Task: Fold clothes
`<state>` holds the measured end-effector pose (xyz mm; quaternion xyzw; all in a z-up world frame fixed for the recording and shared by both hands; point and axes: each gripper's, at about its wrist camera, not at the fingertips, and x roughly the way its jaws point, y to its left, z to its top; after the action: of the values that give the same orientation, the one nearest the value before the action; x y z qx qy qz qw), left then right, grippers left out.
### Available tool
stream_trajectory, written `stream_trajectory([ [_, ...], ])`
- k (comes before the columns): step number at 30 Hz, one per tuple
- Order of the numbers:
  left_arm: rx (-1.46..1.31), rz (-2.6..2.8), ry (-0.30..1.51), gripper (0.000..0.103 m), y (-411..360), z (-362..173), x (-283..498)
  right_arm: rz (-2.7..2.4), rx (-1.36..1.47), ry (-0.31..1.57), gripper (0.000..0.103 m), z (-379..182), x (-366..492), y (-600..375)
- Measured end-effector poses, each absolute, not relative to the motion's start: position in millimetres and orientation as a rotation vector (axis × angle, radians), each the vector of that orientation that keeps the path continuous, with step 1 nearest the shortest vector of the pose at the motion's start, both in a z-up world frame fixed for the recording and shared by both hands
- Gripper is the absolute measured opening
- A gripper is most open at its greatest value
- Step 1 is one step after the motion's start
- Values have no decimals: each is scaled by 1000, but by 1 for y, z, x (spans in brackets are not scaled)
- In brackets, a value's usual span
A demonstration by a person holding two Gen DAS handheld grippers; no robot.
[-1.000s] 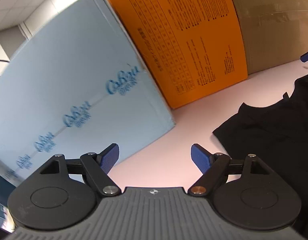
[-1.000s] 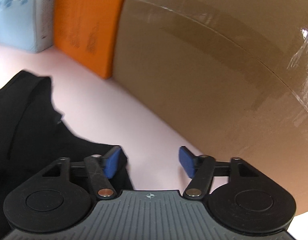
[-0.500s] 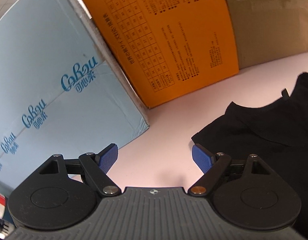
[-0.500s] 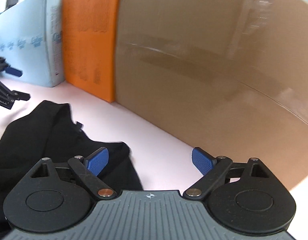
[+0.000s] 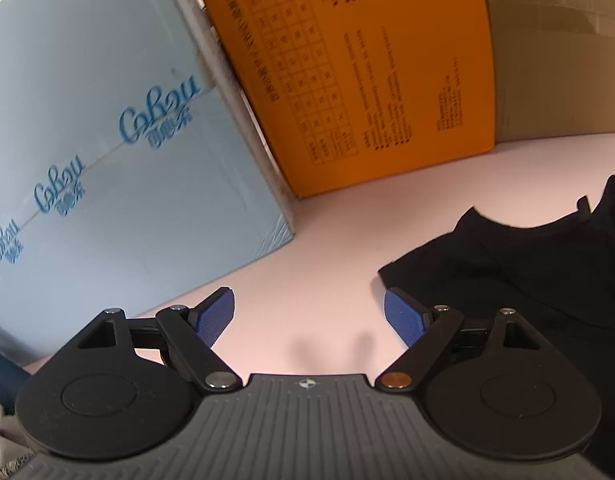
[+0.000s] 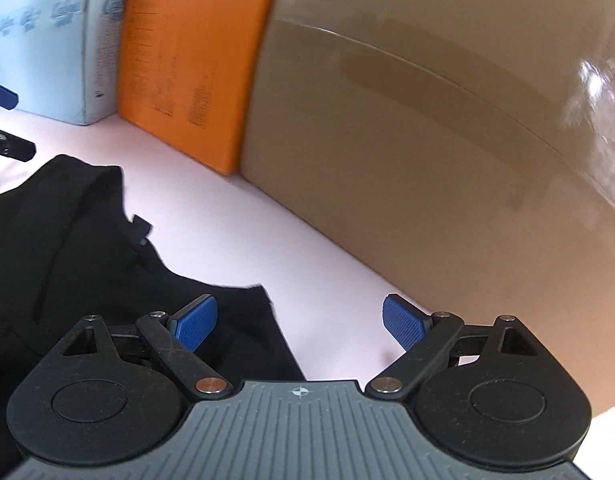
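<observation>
A black garment (image 5: 519,272) lies flat on the pale pink table (image 5: 335,240), its collar edge toward the boxes. My left gripper (image 5: 309,316) hovers open over bare table just left of the garment's left corner, and its right blue pad (image 5: 403,320) sits at the cloth's edge. In the right wrist view the same garment (image 6: 67,248) fills the lower left. My right gripper (image 6: 299,322) stands open over the garment's right corner, left pad above cloth, right pad above table. Nothing is pinched. The left gripper's tips show at that view's far left edge.
Three boxes stand along the back of the table: a light blue one (image 5: 107,140), an orange one (image 5: 367,72) and a large brown cardboard one (image 6: 447,140). The brown box is close on the right gripper's right side.
The left gripper dropped closer to the table and the garment's left corner. The right gripper's jaws spread wider, pulled back from the cloth, then came in again over the right corner.
</observation>
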<state>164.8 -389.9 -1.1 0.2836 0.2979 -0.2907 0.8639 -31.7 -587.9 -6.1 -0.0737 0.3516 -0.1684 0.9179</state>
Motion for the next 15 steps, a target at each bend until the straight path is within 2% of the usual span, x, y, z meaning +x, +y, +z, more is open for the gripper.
stream_trajectory([
  [6,566,-642,642,81,-378,-2,168,-347,-19,583,91,-2,-67,-593],
  [10,503,-705,651,81,-376,-1,170,-312,266,485,91,-6,-109,-622],
  [11,488,-718,650,81,-377,0,169,-320,326,491,87,-10,-114,-630],
  [13,471,-732,633,81,-382,0,166,-334,428,505,63,-19,-123,-642],
  [14,473,-738,618,81,-385,0,162,-342,455,513,46,-23,-125,-646],
  [15,482,-747,601,81,-389,0,158,-349,459,522,37,-26,-124,-647],
])
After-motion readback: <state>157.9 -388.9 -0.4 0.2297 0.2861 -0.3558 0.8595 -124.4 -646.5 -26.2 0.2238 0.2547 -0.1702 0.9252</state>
